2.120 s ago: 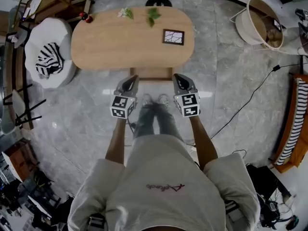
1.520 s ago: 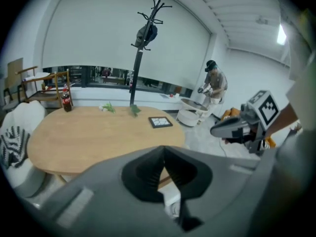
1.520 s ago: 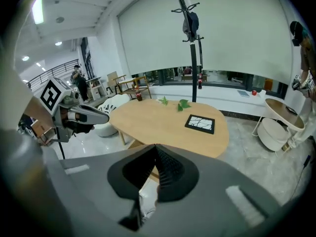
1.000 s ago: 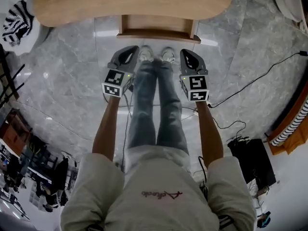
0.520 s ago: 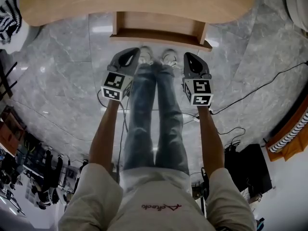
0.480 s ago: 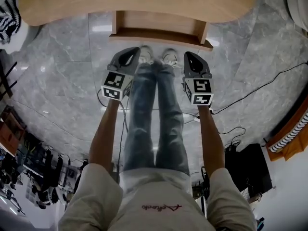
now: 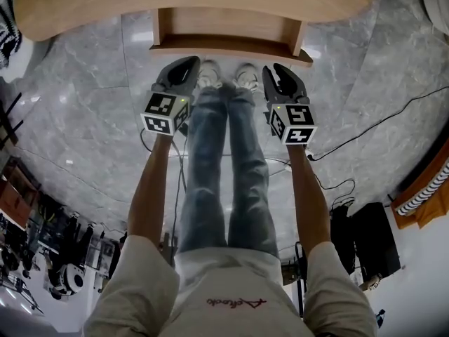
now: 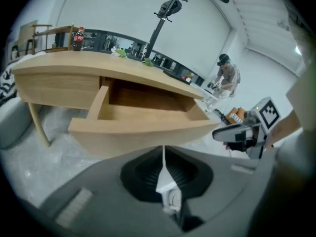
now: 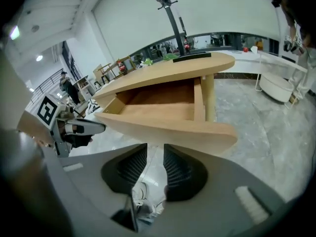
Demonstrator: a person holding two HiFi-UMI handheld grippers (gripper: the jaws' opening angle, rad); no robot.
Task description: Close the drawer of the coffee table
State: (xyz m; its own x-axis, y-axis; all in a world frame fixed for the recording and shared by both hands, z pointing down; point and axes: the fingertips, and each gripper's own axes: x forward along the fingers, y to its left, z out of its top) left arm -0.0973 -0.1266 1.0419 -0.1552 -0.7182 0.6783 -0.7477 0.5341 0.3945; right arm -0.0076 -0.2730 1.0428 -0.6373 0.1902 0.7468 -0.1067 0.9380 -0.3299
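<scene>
A: Where's the head view?
B: Overhead, facing steeply down; the drawer lies far off at twelve o'clock.
A: And the gripper views?
B: Low and near, facing that same drawer's front from either side; all three share it.

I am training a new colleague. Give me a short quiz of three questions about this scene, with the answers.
1. True or false: the drawer is shut.
2. The left gripper has its jaws: A) together, B) wide apart, C) on the drawer.
3. What is between the jaws of the right gripper?
Key: 1 false, it stands pulled out. 2 A. 3 Nothing; those jaws have just been opening.
</scene>
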